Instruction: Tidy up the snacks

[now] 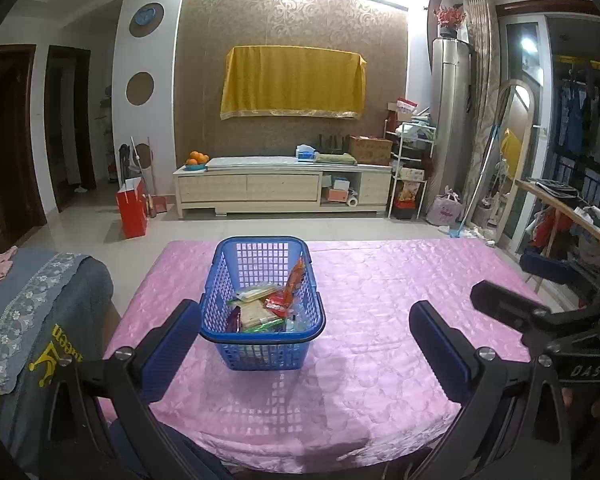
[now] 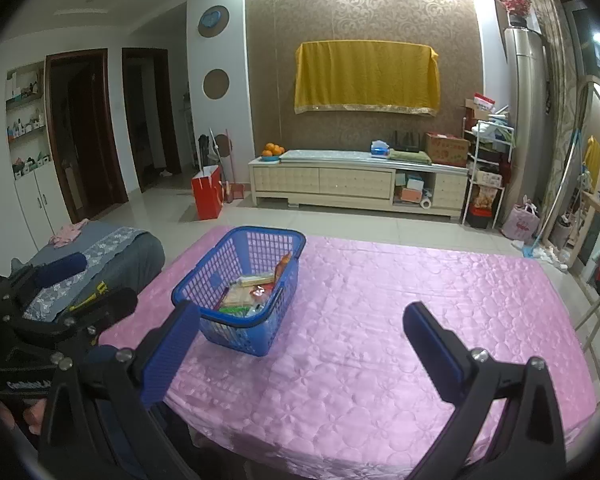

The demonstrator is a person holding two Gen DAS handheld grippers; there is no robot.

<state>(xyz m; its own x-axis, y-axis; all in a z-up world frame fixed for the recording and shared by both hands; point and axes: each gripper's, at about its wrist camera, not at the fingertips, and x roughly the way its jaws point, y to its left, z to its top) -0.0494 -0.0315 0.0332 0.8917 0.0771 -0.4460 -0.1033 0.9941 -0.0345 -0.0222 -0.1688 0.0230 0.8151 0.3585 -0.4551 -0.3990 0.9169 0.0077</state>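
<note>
Seemingly done sorting, both the left gripper [image 1: 304, 344] and right gripper [image 2: 300, 344] hover empty, jaws spread, short of the snack-filled blue basket [image 1: 260, 338].

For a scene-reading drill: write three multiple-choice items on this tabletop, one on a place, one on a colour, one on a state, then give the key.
1. Where are the snack packets?
A. Inside the basket
B. Spread on the tablecloth
C. On the TV cabinet

2. What colour is the basket?
A. Red
B. Blue
C. Yellow

3. How are the left tool and right tool?
A. Both open, holding nothing
B. Both shut on packets
C. Left shut on the basket rim

Key:
1 A, the packets lie within the mesh walls, and the pink tablecloth around it is bare.
2 B, its lattice walls and rim are blue.
3 A, each tool's fingers stand wide apart with nothing between them.
</note>
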